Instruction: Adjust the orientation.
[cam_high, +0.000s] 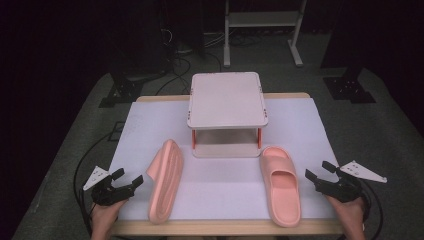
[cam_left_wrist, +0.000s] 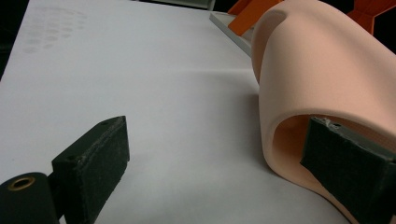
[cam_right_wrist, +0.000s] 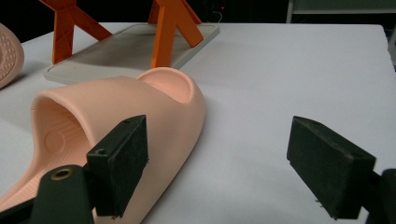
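Right now both sets of my fingers stand wide open and hold nothing. My left gripper (cam_high: 125, 182) sits beside the tipped slipper (cam_high: 166, 181) near the surface's front edge; a careless pinch could topple it. My right gripper (cam_high: 320, 174) could shove the upright slipper (cam_high: 281, 184) off the front.

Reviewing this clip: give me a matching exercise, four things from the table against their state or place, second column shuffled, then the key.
Things:
1. left slipper
2. right slipper
3. small rack
4. left gripper

States:
A. stands at the far middle of the table, on orange legs
B. lies flat, sole down
C. jaws open, nothing held
D. tipped on its side, ribbed sole showing

Pairs: 1-D, 2-B, 3-A, 4-C
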